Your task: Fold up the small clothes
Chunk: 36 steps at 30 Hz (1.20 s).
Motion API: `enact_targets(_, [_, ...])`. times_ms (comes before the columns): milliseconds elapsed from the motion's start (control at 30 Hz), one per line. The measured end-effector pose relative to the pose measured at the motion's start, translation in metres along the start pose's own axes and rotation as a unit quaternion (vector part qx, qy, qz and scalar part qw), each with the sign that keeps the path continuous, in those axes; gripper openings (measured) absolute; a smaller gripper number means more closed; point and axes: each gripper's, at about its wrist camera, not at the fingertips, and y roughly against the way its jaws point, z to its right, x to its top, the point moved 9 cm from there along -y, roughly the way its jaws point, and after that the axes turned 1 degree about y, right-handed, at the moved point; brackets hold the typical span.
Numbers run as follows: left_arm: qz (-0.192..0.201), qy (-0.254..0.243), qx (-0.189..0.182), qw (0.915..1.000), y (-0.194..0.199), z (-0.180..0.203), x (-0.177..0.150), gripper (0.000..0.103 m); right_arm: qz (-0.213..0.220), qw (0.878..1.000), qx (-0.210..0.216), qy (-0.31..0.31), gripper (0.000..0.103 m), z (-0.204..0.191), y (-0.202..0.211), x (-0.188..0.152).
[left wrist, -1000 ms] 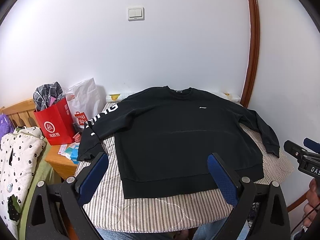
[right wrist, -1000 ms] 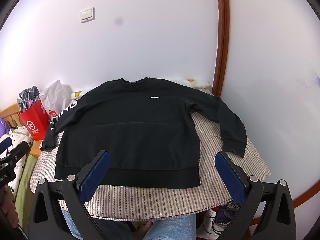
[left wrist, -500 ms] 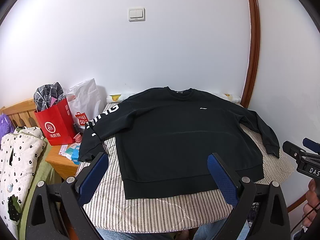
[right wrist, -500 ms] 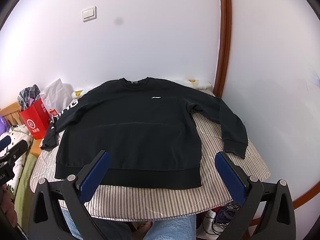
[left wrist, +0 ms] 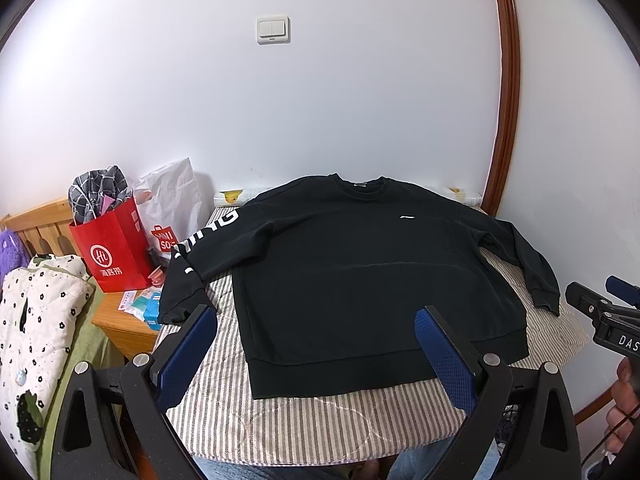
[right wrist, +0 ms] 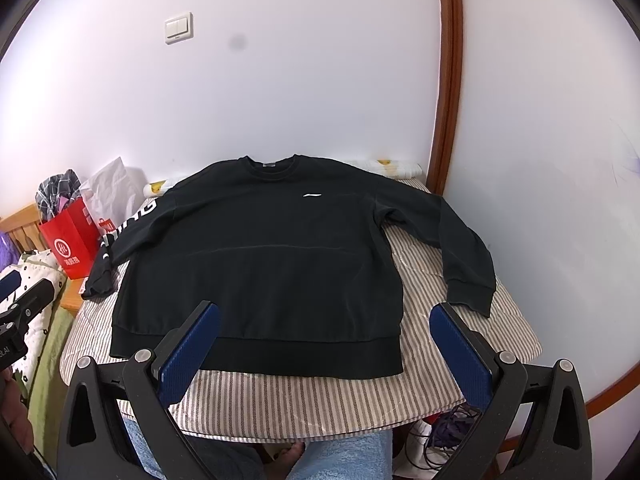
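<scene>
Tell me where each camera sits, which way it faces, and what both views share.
Left wrist: on the left gripper, facing the sweatshirt and wall; right gripper and a hand at its edge.
Right wrist: on the right gripper, same direction; jeans below.
Shared: sweatshirt, striped cover, red bag, light switch.

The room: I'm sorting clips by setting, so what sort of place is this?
Probably a bedroom at home: a black sweatshirt lies spread flat on a striped pad, beside a wooden nightstand with a red shopping bag and flowered bedding.
</scene>
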Motion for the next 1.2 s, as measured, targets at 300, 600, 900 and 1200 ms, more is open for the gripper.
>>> enact_targets(300, [0.001, 0.0, 0.001, 1.0, 0.001, -0.003, 0.001, 0.1, -0.001, 1.0, -0.001, -0.001, 0.103, 0.002, -0.001, -0.001])
enact_targets(600, [0.004, -0.006, 0.006, 1.0, 0.001, -0.006, 0.003, 0.1, 0.004, 1.0, -0.001, -0.004, 0.103, 0.005, 0.0, -0.001])
enact_targets(900, [-0.009, -0.01, 0.009, 0.9999, -0.025, -0.009, 0.003, 0.1, 0.008, 1.0, 0.002, 0.005, 0.103, 0.001, -0.006, -0.002])
enact_targets(1200, [-0.052, 0.009, 0.014, 0.9985, -0.082, -0.033, -0.01, 0.1, -0.027, 1.0, 0.003, 0.01, 0.103, -0.007, -0.051, -0.008])
